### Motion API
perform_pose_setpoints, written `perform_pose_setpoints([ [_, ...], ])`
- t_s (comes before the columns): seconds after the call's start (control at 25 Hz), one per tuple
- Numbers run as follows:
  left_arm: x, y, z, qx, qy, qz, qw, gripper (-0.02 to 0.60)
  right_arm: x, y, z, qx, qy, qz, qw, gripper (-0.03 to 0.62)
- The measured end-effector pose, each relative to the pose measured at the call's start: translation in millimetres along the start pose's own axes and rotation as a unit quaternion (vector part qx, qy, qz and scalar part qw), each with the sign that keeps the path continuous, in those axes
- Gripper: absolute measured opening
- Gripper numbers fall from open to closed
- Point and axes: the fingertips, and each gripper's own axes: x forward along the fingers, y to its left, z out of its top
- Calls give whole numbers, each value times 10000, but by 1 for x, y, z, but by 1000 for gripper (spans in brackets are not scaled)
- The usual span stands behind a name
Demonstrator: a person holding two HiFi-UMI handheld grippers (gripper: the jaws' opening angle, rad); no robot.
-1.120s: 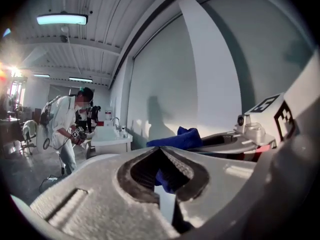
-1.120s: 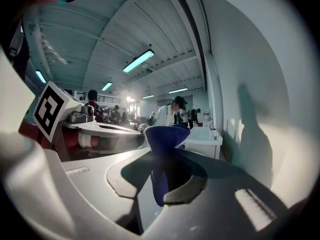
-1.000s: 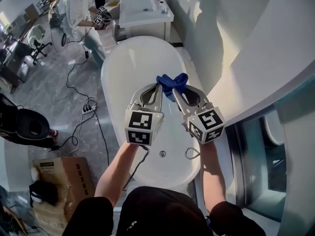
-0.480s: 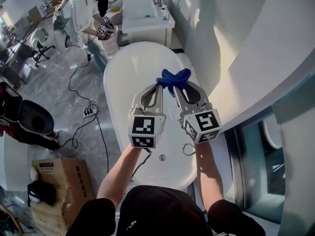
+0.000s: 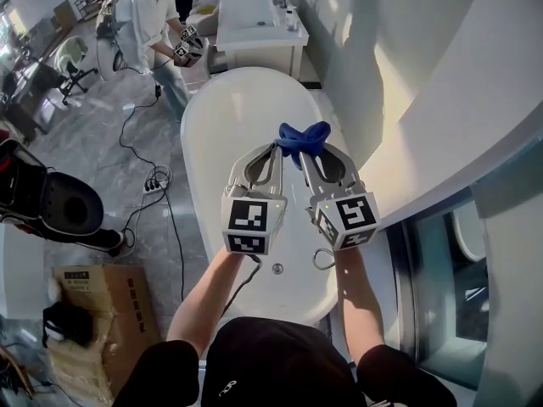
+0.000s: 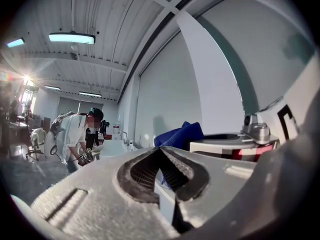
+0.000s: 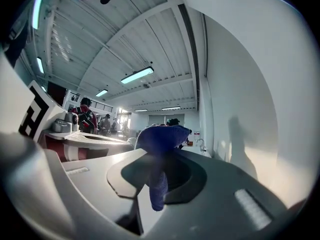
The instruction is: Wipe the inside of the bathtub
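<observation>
Head view: white bathtub (image 5: 222, 117) fills centre, both grippers held over its inside. Left gripper (image 5: 275, 149): jaws closed, tips together, just beside the cloth. Right gripper (image 5: 304, 155): jaws clamped on blue cloth (image 5: 303, 134), bunched at the tips above the tub w/ a tail hanging betw. the jaws.

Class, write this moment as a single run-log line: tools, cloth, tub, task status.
left tool: shut on blue cloth | right tool: shut on same cloth | cloth: held up over bathtub | wiping: not under way
</observation>
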Motion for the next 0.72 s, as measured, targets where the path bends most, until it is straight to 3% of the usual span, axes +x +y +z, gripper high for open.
perform_pose_setpoints([
  [0.72, 1, -3, 2, 100, 16, 21, 9999, 5, 2, 1, 1, -121, 56, 5, 9999, 63],
])
